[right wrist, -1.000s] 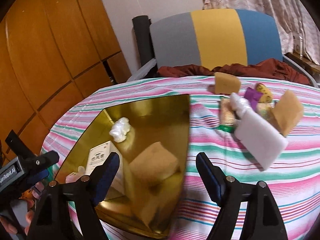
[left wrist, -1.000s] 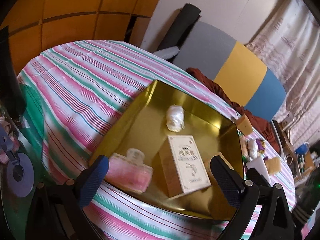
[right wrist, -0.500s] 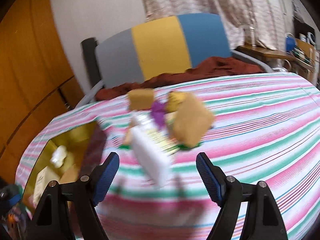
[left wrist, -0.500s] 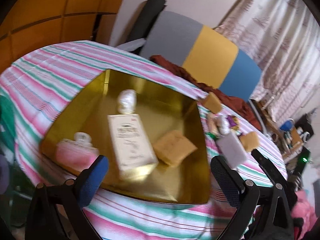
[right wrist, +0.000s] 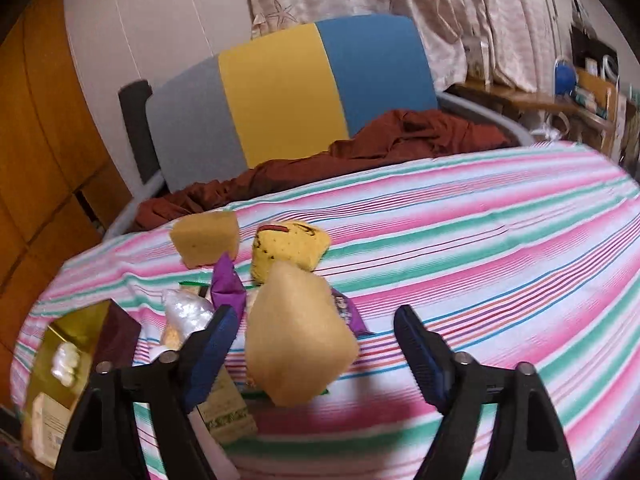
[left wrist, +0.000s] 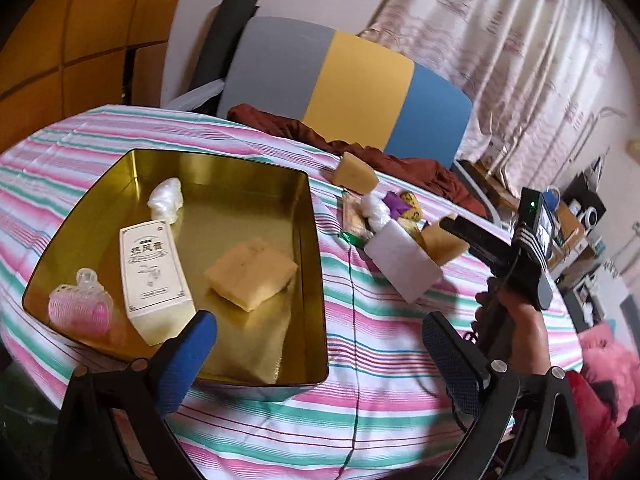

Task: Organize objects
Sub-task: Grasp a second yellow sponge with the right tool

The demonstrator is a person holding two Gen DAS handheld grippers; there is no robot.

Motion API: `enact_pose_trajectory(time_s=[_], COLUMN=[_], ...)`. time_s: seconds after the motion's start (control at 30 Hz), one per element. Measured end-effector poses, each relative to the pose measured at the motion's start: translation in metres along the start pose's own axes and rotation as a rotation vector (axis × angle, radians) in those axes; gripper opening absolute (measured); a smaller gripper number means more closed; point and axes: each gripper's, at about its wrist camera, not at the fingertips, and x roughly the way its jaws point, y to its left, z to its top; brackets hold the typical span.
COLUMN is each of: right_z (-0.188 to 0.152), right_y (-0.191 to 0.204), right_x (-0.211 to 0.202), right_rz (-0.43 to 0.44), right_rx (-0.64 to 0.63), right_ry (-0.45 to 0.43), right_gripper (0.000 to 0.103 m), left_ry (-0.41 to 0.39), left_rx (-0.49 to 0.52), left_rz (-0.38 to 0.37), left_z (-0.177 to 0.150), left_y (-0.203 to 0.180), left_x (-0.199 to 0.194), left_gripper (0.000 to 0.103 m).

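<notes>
A gold tin tray (left wrist: 313,264) holds a pink hair roller (left wrist: 80,308), a white box (left wrist: 154,276), a white wrapped bundle (left wrist: 166,200) and a tan sponge (left wrist: 252,274). My left gripper (left wrist: 320,360) hangs open over the tray's near right corner, holding nothing. Right of the tray lies a pile: a white foam block (left wrist: 400,264), a purple wrapper (right wrist: 228,280), a yellow sponge with a face (right wrist: 288,246) and a tan sponge (right wrist: 206,236). My right gripper (right wrist: 316,314) is closing around another tan sponge (right wrist: 296,332); its pads stand apart from it.
The round table wears a pink, green and white striped cloth (right wrist: 480,240). Behind it stands a chair with a grey, yellow and blue back (left wrist: 344,84) and a rust-red cloth (right wrist: 400,136) on its seat. A person's hand (left wrist: 520,328) grips the right gripper's handle.
The left gripper swung right, so the tray now sits at the left of its view. The right gripper left the tray and came up to the pile, with the tan sponge now between its jaws.
</notes>
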Motion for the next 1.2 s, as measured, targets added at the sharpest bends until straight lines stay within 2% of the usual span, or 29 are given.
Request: enact_pose_trajectory(time_s=[0.03,0.1,0.2,0.3,0.4,0.43,0.47,0.5,0.57,0.7,0.8,0.93,0.97,1.1,1.2], right_z=[-0.002,-0.007,-0.015,-0.026,-0.036,-0.038,-0.039,-0.040,-0.039,-0.034,-0.035,-0.042,-0.044,-0.049,-0.051], right_y=[-0.003,-0.013,-0.032,-0.061,-0.087,-0.094,-0.098,-0.100,-0.100,-0.084,-0.063,-0.045,-0.045,-0.045,-0.040], right_x=[0.001,-0.004,-0.014,-0.019,-0.021,-0.024,-0.028,-0.033,-0.039,-0.046,-0.038,-0.020,-0.020,-0.020,-0.020], right_rz=[-0.001,0.015,-0.006,0.005,-0.019,-0.021,-0.040,-0.080,-0.104,-0.065,-0.076,-0.148,-0.139,-0.110,-0.129], right_rx=[0.009,0.052,0.093,0.181,0.264,0.276,0.277,0.267,0.237,0.130,0.003,-0.102,-0.100,-0.104,-0.134], right_ry=[0.002,-0.006,-0.008,0.027,0.055,0.051,0.041,0.025,-0.004,-0.041,-0.011,0.039,0.034,0.011,-0.008], right_gripper=[0.048,0.045,0.044,0.045,0.053,0.063,0.069,0.076,0.079,0.082,0.083,0.083,0.081,0.061,0.059], left_ry=[0.006,0.011,0.018,0.034,0.040,0.041,0.042,0.045,0.046,0.053,0.048,0.076,0.082,0.098,0.121], left_rx=[0.008,0.011,0.017,0.027,0.050,0.061,0.067,0.072,0.083,0.086,0.099,0.101,0.105,0.121,0.114], left_rz=[0.005,0.002,0.004,-0.006,-0.020,-0.022,-0.025,-0.029,-0.032,-0.038,-0.025,-0.023,-0.020,0.001,0.015], left_z=[0.000,0.000,0.000,-0.002,-0.002,-0.002,-0.002,-0.002,-0.001,0.004,0.007,0.012,0.014,0.019,0.027], left_y=[-0.003,-0.005,-0.008,-0.017,-0.027,-0.031,-0.034,-0.037,-0.044,-0.052,-0.062,-0.074,-0.078,-0.090,-0.100], left_x=[0.002,0.005,0.011,0.020,0.026,0.028,0.029,0.031,0.033,0.038,0.044,0.057,0.061,0.082,0.104], left_gripper=[0.103,0.103,0.103,0.103,0.103,0.103,0.103,0.103,0.103,0.103,0.103,0.103,0.103,0.103,0.103])
